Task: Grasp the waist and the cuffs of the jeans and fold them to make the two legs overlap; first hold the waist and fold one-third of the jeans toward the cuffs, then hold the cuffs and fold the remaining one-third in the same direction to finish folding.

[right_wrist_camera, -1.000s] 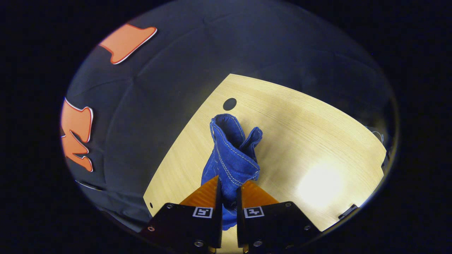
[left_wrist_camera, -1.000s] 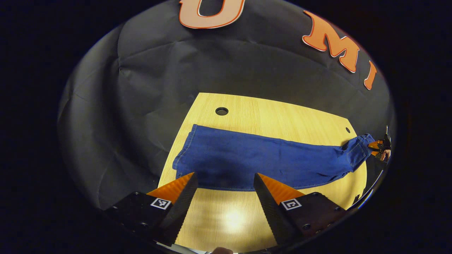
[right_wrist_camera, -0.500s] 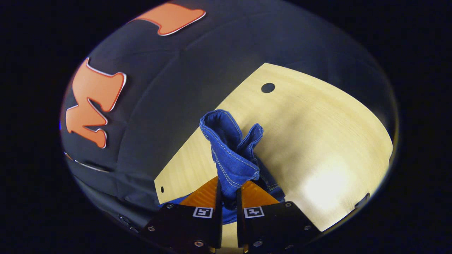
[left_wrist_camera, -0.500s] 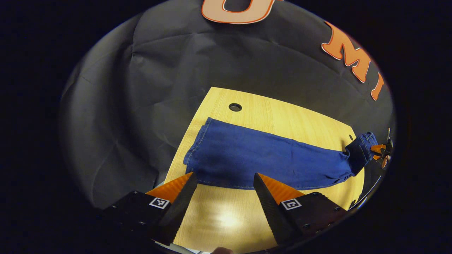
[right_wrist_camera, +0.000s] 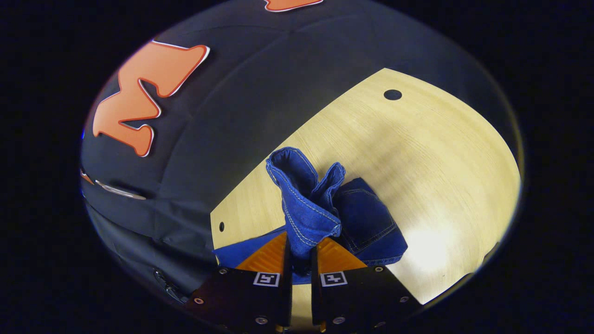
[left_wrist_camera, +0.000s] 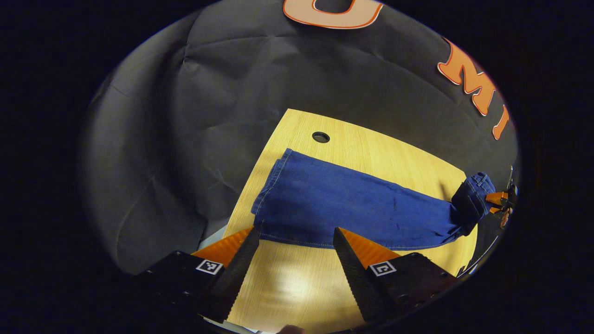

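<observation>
1. In the right gripper view, the right gripper (right_wrist_camera: 300, 248) hides the spot where its two fingers pinch the jeans (right_wrist_camera: 308, 204); the denim stands up from between them in a bunch with pale stitching.
2. In the left gripper view, that gripper is small at the far edge, hard to make out.
3. The left gripper (left_wrist_camera: 294, 241) is wide apart and holds nothing, just above the near hem.
4. The jeans (left_wrist_camera: 352, 204) are dark blue and lie long and flat across the wooden tabletop (left_wrist_camera: 297, 283), with one end lifted.
</observation>
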Demonstrator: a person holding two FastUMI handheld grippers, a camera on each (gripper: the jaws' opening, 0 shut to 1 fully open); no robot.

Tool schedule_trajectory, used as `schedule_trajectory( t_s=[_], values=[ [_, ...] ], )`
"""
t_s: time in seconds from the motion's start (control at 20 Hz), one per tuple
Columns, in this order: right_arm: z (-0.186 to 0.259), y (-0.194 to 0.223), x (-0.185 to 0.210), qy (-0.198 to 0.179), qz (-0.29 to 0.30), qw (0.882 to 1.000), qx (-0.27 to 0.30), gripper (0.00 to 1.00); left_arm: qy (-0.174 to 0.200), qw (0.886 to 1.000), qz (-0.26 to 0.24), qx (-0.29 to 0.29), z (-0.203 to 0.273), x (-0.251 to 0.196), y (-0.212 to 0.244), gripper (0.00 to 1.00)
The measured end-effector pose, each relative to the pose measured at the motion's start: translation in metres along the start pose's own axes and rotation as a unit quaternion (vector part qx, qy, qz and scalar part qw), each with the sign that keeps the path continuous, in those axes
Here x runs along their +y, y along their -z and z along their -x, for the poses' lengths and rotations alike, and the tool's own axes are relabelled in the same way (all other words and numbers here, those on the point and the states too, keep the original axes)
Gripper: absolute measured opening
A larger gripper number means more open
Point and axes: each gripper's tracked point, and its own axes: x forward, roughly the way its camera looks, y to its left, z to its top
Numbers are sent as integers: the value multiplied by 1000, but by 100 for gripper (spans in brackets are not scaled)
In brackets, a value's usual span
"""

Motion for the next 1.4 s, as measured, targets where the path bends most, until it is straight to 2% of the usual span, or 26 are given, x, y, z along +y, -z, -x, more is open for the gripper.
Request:
schedule_trajectory(
  t_s=[0.3, 0.6, 0.85, 1.1, 1.2, 1.25, 1.3, 1.35, 1.4],
  values=[
    [-13, 26, 49, -18, 32, 999, 20, 18, 7, 1000, 16, 7, 0, -1, 3, 99],
    [-35, 63, 77, -19, 61, 997, 51, 18, 10, 999, 29, 12, 0, 0, 5, 99],
    [-56, 88, 97, 0, 85, 994, 63, 18, 14, 999, 47, 16, -2, 1, 6, 99],
    [-78, 112, 98, 30, 90, 993, 72, 17, 18, 997, 67, 24, -3, 1, 10, 99],
    [-81, 132, 104, 9, 85, 991, 102, 25, 22, 997, 76, 27, -5, 1, 12, 99],
    [-77, 141, 110, -6, 82, 990, 115, 33, 22, 996, 80, 29, -6, 1, 12, 99],
    [-73, 151, 116, -22, 80, 988, 127, 27, 22, 996, 84, 30, -6, 1, 12, 99],
    [-71, 159, 118, -32, 80, 987, 134, 42, 22, 995, 88, 31, -7, 1, 12, 99],
    [-71, 161, 119, -34, 83, 987, 135, 43, 21, 995, 89, 31, -5, 3, 11, 99]
  ],
)
